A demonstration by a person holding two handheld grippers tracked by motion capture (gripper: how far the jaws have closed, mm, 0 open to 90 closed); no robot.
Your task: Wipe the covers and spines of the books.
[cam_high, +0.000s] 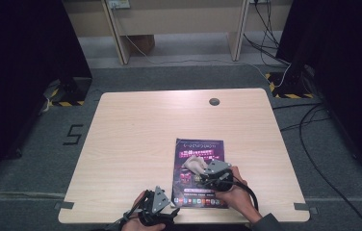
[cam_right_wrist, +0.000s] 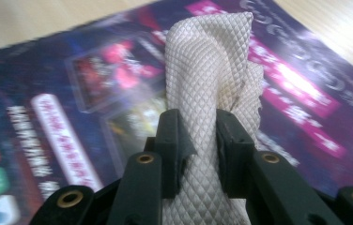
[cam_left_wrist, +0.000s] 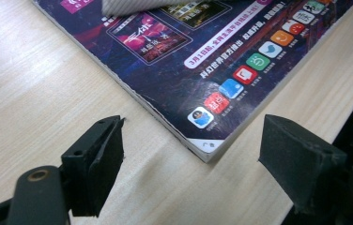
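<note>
A purple magazine lies flat on the wooden table, near its front edge. My right gripper rests over the magazine's middle, shut on a bunched white waffle-textured cloth that lies on the cover. The cloth spreads to the left of the jaws. My left gripper sits at the table's front edge, open, with its two pads on either side of the magazine's near corner, apart from it. An edge of the cloth shows at the top of the left gripper view.
A round cable hole sits in the table's far right part. Beyond the table stand wooden furniture legs and loose cables on the grey floor. Dark panels flank both sides.
</note>
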